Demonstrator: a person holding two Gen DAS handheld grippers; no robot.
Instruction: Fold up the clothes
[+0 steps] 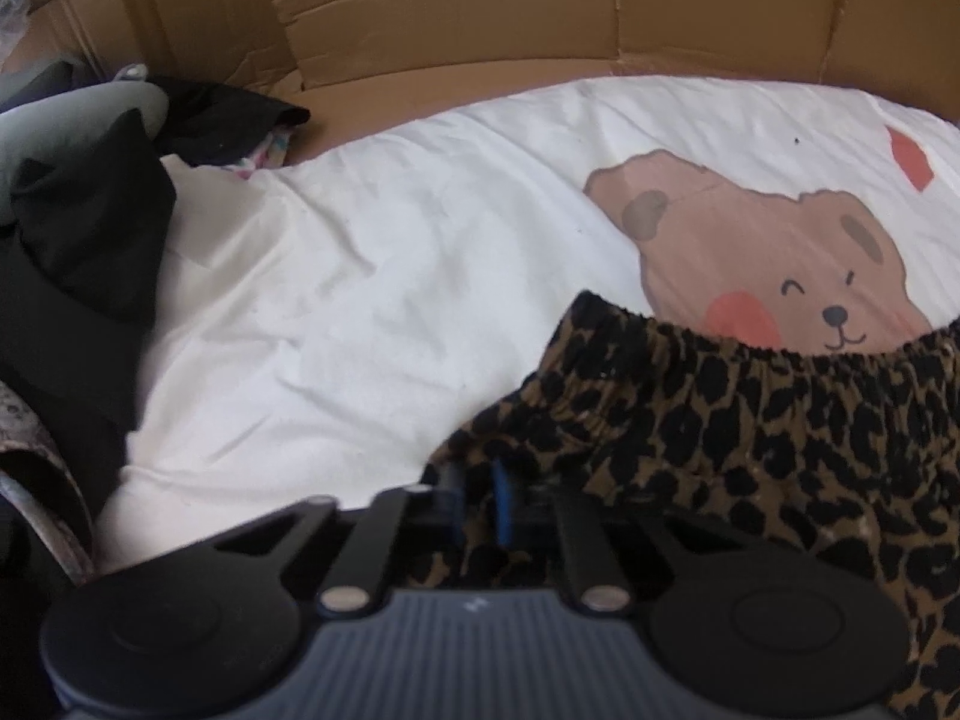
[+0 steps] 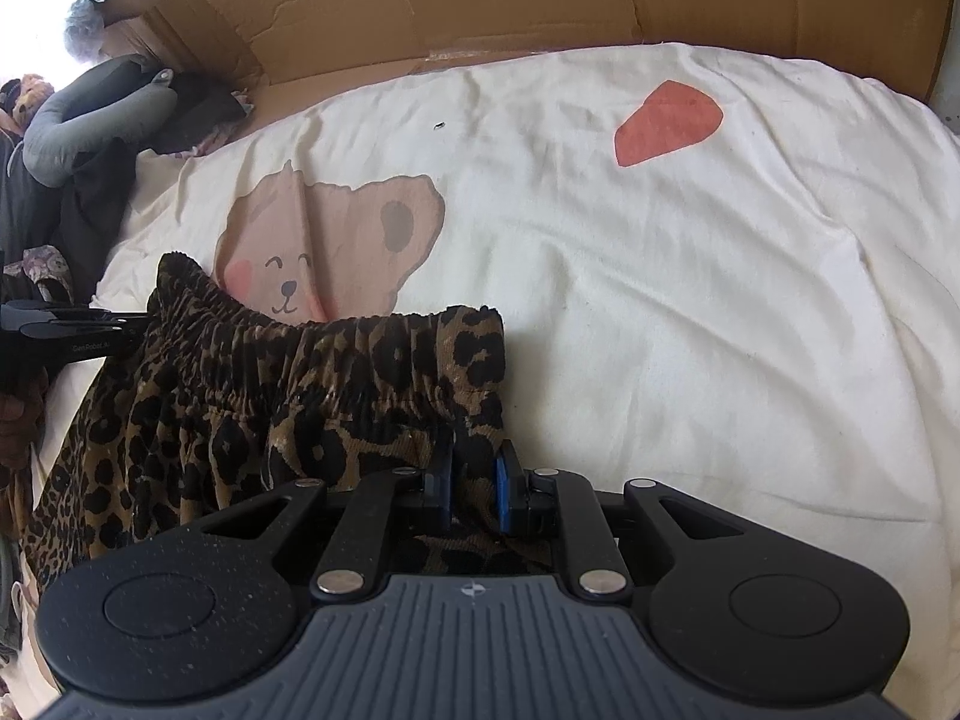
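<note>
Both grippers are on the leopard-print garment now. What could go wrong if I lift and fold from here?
1. The left gripper pinches only the side edge of the leopard-print garment; the thin bite may slip when lifted.
2. The right gripper grips just below the gathered waistband, so the elastic could bunch and the fold come out crooked.
3. The white sheet lies wrinkled right beneath; the pads could catch it too.
</note>
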